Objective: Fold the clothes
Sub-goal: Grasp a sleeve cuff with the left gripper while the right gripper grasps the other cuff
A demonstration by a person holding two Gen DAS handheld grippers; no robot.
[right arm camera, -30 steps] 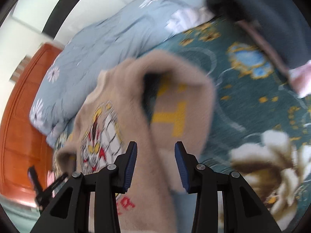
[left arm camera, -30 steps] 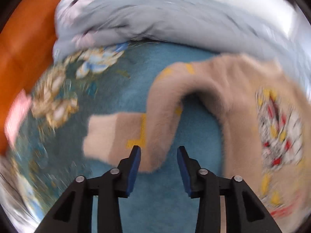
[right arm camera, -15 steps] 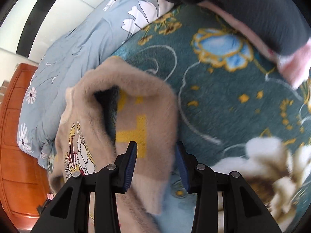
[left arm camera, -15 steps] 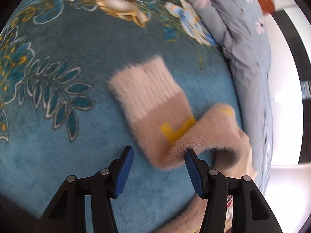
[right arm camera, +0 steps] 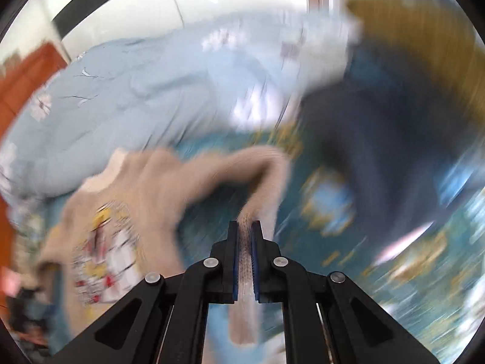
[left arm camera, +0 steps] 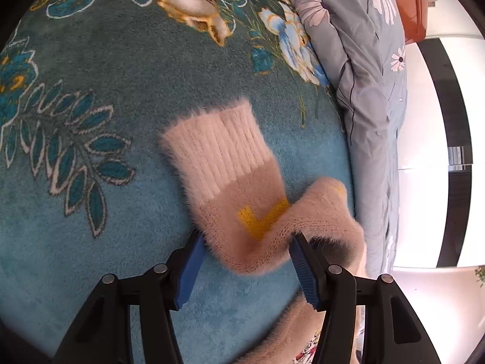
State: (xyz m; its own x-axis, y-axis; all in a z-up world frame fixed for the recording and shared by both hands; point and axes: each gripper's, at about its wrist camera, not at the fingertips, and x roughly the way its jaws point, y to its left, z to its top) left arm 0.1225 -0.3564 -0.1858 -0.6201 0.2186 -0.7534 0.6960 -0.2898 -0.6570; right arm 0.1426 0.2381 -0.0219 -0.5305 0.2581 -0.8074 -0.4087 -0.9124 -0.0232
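Since half a second ago our right hand-held gripper (right arm camera: 245, 230) has pinched the beige sweater's (right arm camera: 142, 188) right sleeve (right arm camera: 263, 179) and lifted it, presumably to swing it across the chest. Our left hand-held gripper (left arm camera: 245, 257) has crept closer to the left sleeve (left arm camera: 242, 200), its jaws spread either side, nothing pinched, likely for a matching fold. The sweater lies on the teal floral blanket (left arm camera: 91, 212) beside the pale blue duvet (left arm camera: 363, 60).

One fuzzy beige sweater (left arm camera: 242, 200) – two claws, left (left arm camera: 245, 268), right (right arm camera: 245, 261) – one teal floral blanket (left arm camera: 91, 69), one pale blue duvet (left arm camera: 363, 60)
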